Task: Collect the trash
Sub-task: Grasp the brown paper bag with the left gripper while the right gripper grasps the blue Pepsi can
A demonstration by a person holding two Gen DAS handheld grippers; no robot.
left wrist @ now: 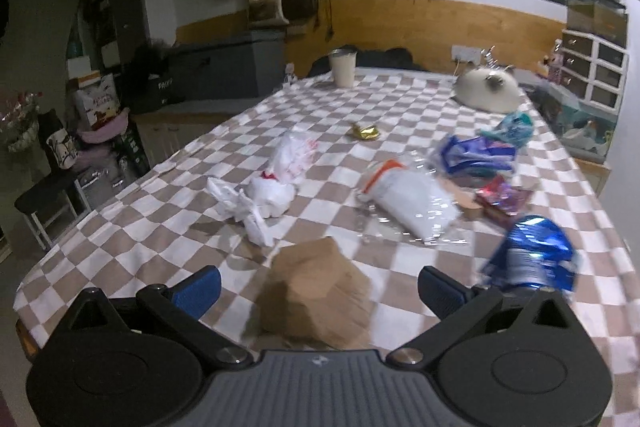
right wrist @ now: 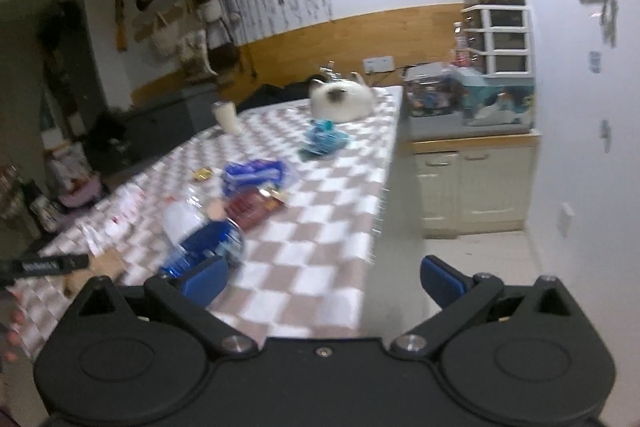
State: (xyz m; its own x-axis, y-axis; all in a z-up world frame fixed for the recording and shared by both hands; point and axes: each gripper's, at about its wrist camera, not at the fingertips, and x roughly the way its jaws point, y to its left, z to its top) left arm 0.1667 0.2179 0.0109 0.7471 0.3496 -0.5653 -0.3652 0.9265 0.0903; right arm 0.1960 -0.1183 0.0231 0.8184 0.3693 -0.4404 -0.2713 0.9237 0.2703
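Observation:
Trash is scattered over a checkered tablecloth [left wrist: 168,227]. My left gripper [left wrist: 320,287] is open, and a crumpled brown paper piece [left wrist: 316,299] lies between its blue fingers, blurred. Further out are white plastic bags [left wrist: 272,183], a clear bag with white contents [left wrist: 408,203], a shiny blue wrapper [left wrist: 532,259], a red wrapper [left wrist: 504,199], a purple-blue packet [left wrist: 472,155], a teal wrapper [left wrist: 512,129] and a gold wrapper [left wrist: 364,133]. My right gripper [right wrist: 322,279] is open and empty at the table's right edge. The shiny blue wrapper [right wrist: 208,247] sits beside its left finger.
A cat [left wrist: 488,91] lies at the far right of the table, and a pale cup [left wrist: 342,67] stands at the far edge. Right of the table are open floor [right wrist: 460,247], cream cabinets [right wrist: 472,187] and drawers. A stool [left wrist: 44,195] and clutter stand to the left.

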